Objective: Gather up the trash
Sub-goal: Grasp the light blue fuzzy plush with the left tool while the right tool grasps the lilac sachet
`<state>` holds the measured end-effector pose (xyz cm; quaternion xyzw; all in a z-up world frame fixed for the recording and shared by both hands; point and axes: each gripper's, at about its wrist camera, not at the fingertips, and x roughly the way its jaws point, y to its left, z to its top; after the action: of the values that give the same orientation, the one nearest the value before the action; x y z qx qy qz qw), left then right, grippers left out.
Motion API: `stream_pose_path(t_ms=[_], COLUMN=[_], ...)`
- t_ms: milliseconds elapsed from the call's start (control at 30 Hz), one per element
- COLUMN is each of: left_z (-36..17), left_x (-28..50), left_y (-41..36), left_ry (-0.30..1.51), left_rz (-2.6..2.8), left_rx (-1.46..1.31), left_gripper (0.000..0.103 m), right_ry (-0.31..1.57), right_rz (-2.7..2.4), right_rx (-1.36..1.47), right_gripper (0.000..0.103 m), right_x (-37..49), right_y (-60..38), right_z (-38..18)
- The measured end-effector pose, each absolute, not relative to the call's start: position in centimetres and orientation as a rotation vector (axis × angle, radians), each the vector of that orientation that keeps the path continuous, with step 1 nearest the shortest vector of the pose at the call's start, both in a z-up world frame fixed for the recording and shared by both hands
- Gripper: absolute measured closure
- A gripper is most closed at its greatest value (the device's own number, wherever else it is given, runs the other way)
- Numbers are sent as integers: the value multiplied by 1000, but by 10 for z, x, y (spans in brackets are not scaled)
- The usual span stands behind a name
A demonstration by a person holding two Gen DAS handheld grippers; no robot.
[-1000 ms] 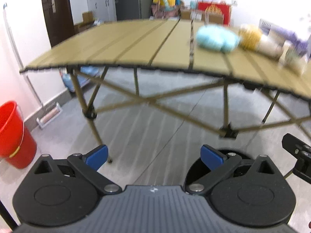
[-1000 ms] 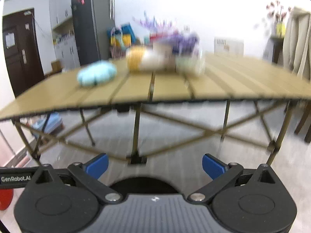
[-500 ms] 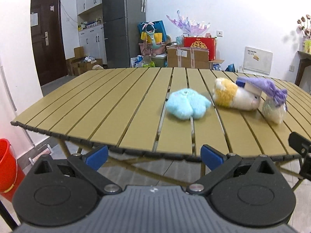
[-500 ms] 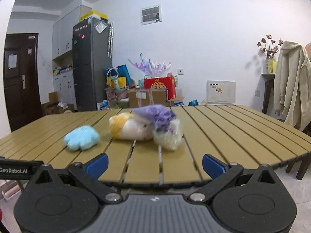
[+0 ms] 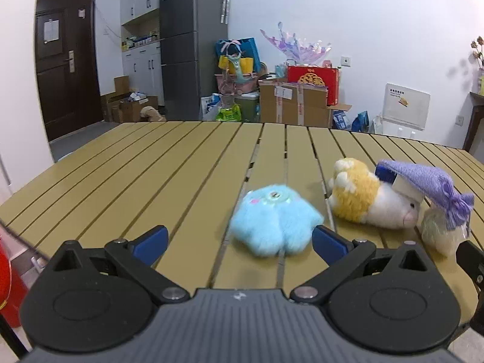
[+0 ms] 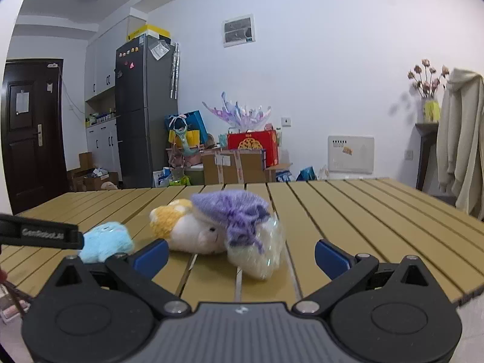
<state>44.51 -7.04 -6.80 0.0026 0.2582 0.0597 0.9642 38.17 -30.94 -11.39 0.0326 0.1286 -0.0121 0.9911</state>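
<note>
Left to right on the slat table [image 5: 127, 181]: blue plush [image 5: 273, 219], yellow-white plush [image 5: 372, 202], purple knit pouch [image 5: 429, 187] draped over a clear crinkly bag [image 6: 260, 251] – all near the front edge. My left gripper [image 5: 239, 240] is wide open, empty, blue plush sitting just ahead between the pads. Right gripper [image 6: 240, 254] also wide open, empty, lined up on the bag.

Risks: the bag is slick and soft, so a shallow pinch could slip off; the pouch may drag along with it.

Versus a second ago: both cameras were below the tabletop looking at the legs – now they're above it and closer to the items.
</note>
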Motion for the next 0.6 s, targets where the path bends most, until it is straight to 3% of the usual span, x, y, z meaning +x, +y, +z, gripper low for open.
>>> stream_pose_path(t_ms=[533, 600], left_z=[-105, -107], left_x=[527, 530], left_y=[-93, -89], left_ry=[635, 641], left_rz=[101, 94], left_rx=[1, -19], left_gripper=[0, 16], right_ry=[232, 228], right_rz=[-28, -17], right_rx=[65, 77], right_gripper=[0, 0], right_x=[447, 450], right_y=[-328, -329], right_z=[-106, -105])
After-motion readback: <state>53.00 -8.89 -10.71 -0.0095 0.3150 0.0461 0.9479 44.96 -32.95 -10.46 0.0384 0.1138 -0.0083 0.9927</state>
